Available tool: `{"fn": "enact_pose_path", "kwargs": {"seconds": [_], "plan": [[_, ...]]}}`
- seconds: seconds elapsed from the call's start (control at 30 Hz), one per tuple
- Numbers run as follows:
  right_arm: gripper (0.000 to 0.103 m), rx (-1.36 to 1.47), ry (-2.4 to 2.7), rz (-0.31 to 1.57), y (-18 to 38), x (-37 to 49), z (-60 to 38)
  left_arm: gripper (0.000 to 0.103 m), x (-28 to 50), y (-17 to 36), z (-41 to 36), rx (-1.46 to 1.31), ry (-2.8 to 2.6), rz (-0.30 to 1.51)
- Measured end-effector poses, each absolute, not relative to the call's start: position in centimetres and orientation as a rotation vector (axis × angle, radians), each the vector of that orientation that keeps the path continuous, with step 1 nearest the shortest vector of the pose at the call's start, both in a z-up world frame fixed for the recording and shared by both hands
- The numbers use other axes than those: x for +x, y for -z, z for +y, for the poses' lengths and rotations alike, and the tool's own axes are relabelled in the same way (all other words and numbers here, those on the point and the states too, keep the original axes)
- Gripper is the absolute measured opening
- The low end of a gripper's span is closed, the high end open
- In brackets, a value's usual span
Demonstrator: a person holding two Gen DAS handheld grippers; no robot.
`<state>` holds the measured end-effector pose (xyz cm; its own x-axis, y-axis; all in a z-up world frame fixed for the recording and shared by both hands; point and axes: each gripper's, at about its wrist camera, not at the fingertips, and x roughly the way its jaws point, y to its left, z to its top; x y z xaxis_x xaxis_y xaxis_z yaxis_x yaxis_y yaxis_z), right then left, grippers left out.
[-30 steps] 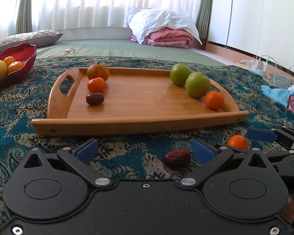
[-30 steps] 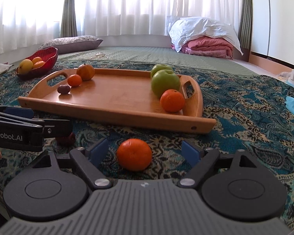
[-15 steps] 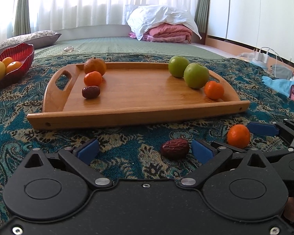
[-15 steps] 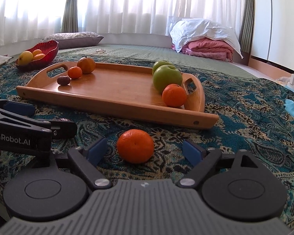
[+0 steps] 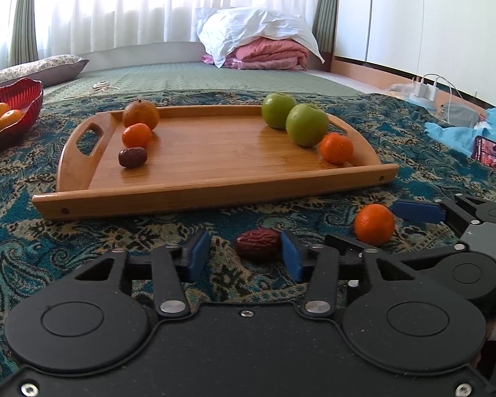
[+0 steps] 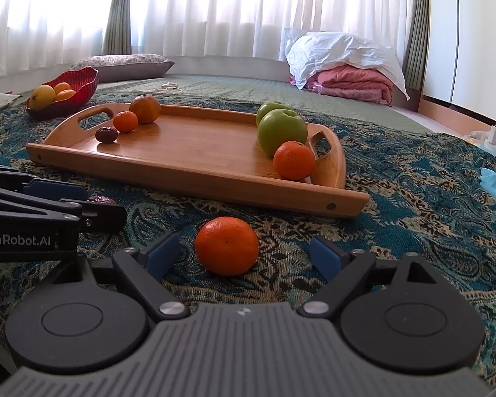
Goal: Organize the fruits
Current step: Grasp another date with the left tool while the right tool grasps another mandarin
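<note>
A wooden tray (image 5: 215, 185) lies on the patterned cloth. It holds an orange (image 5: 140, 114), a tangerine (image 5: 136, 135) and a red date (image 5: 132, 157) at its left, and two green apples (image 5: 307, 129) and a tangerine (image 5: 336, 148) at its right. My left gripper (image 5: 244, 253) is open but narrowed, with a loose red date (image 5: 258, 243) between its pads, close to the right pad. My right gripper (image 6: 244, 253) is open around a loose tangerine (image 6: 226, 245) on the cloth; this tangerine also shows in the left wrist view (image 5: 374, 224).
A red bowl (image 5: 16, 99) with yellow and orange fruit stands at the far left. A pillow (image 5: 33, 69) and folded bedding (image 5: 261, 43) lie behind. Blue cloth (image 5: 459, 129) and a charger (image 5: 423, 91) lie at the right.
My left gripper's fingers have closed in toward the date. Both grippers moved slightly forward and lower toward their fruits.
</note>
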<state>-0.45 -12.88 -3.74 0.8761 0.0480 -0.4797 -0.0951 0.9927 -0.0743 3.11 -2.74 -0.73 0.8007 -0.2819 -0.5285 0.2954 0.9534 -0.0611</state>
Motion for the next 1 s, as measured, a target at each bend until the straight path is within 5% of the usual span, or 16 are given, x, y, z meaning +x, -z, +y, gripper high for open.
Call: {"fn": "enact_pose_path", "kwargs": {"seconds": [0.23, 0.7, 1.0], "plan": [[0.093, -0.098, -0.072, 0.497, 3.7, -0.5, -12.8, 0.029, 2.9, 0.6, -2.9, 0.016, 0.325, 0.568], [0.093, -0.044, 0.004, 0.427, 3.2, -2.9, -12.4, 0.029, 2.7, -0.5, -2.0, -0.010, 0.283, 0.547], [0.068, -0.038, -0.027, 0.455, 2.6, -3.0, -12.0, 0.029, 3.0, -0.7, -1.6, -0.018, 0.244, 0.540]]}}
